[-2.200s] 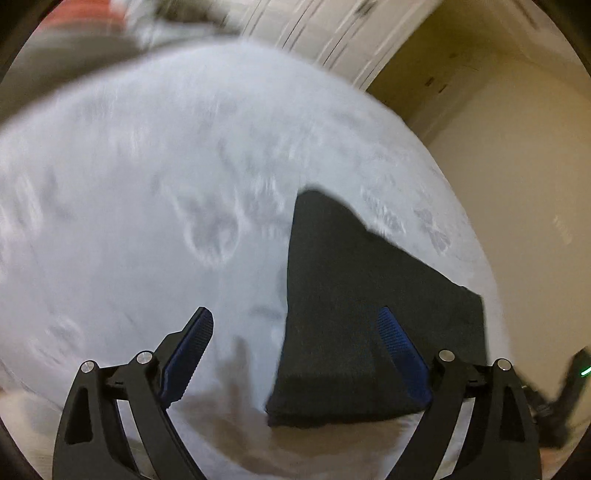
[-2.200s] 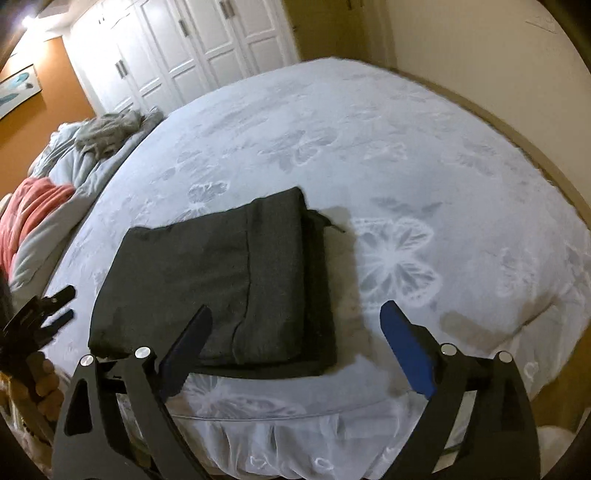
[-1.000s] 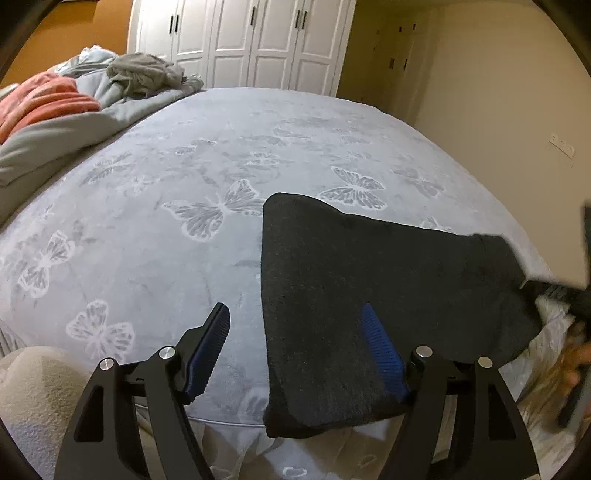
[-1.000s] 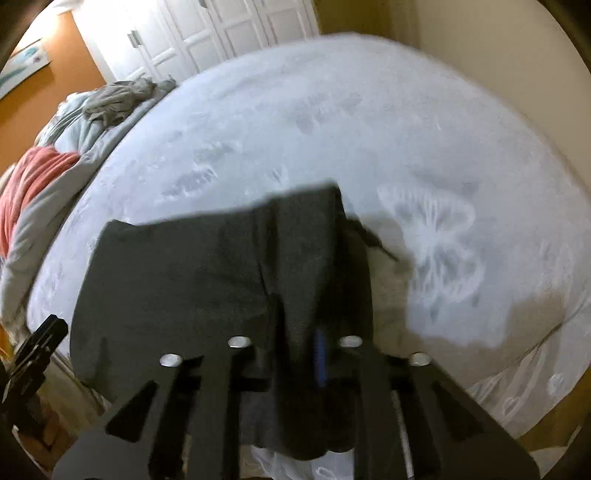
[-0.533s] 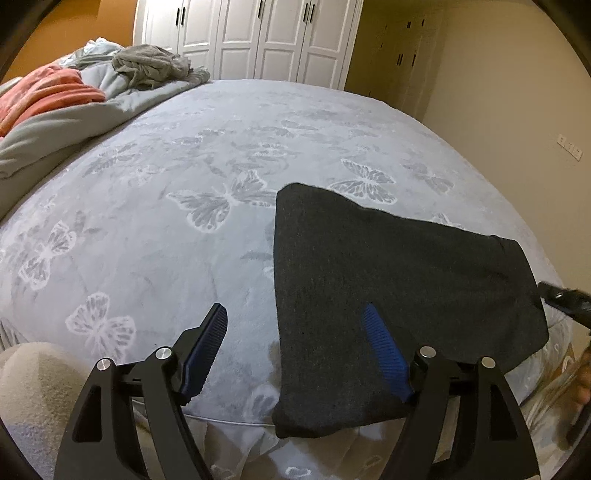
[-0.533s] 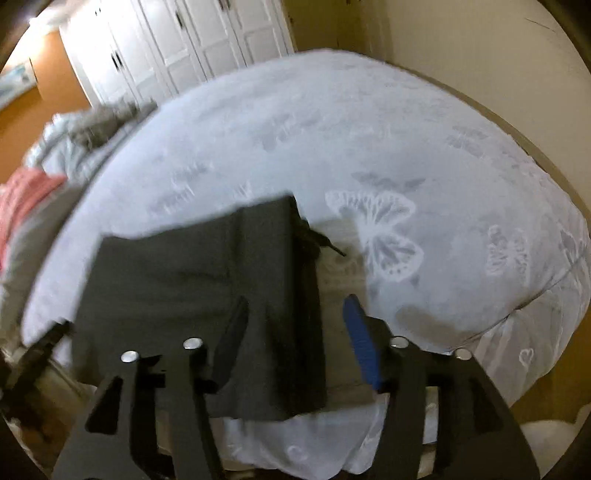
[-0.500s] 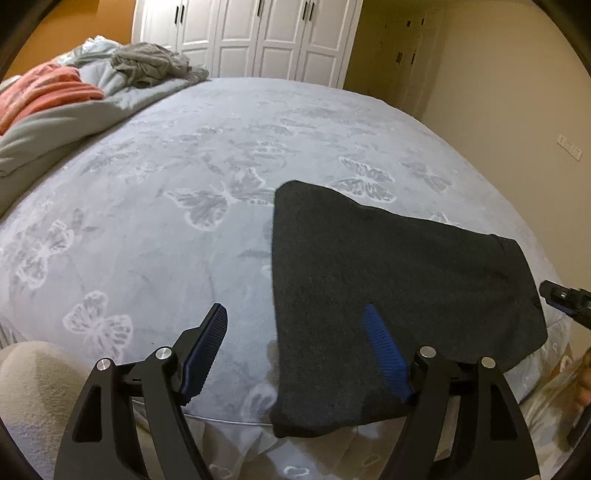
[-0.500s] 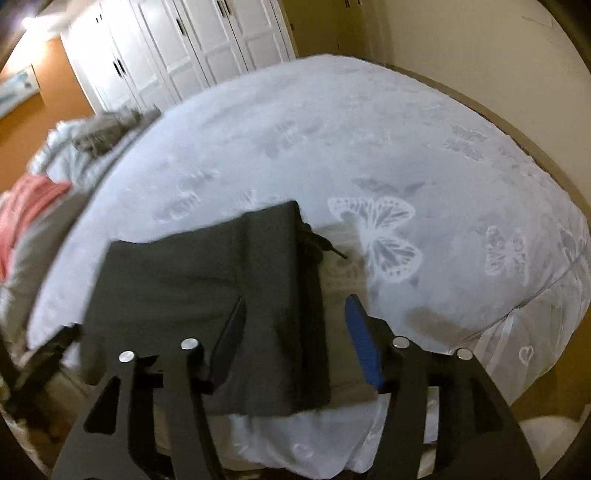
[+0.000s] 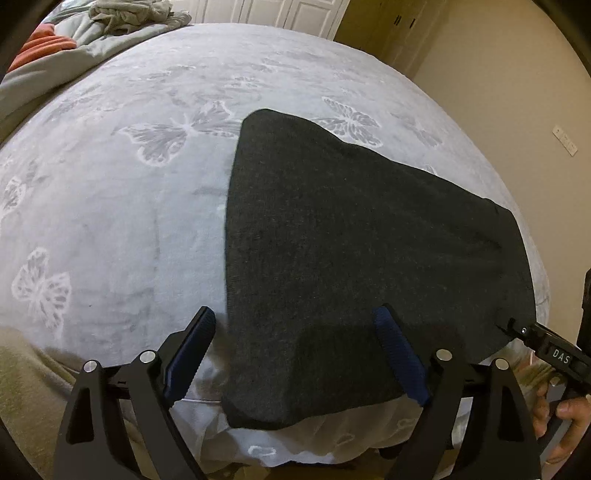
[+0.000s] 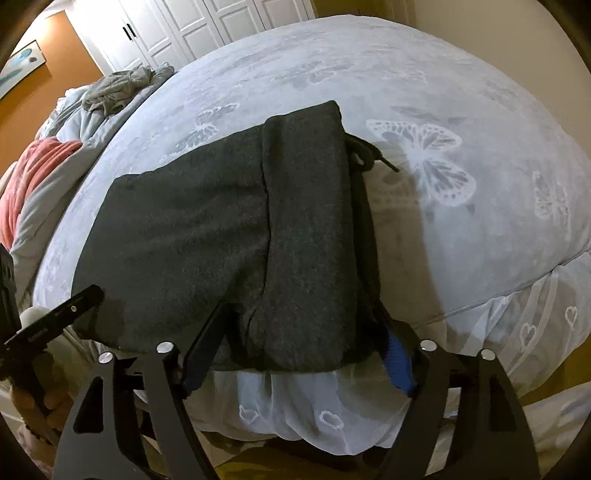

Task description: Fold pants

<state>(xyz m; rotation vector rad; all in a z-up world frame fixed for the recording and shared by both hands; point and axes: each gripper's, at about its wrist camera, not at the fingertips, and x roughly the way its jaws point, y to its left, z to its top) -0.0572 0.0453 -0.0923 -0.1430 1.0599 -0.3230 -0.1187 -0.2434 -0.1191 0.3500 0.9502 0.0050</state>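
Observation:
Dark grey pants lie folded in a flat stack at the near edge of a grey butterfly-print bed. My left gripper is open, its fingers astride the stack's near left corner, just above it. In the right wrist view the pants show folded layers, with a black drawstring sticking out at the right. My right gripper is open, its fingers on either side of the stack's near right end, low at the bed edge. Each gripper shows at the side of the other's view.
Crumpled grey clothes and an orange-red blanket lie on bedding at the far left. White wardrobe doors stand behind the bed. A cream wall runs along the right. The white bed skirt hangs below the pants.
Both grippers have moved closer to the pants and lower. The right gripper, shut on the pants' edge a second ago, opened wider and now straddles the stack's end.

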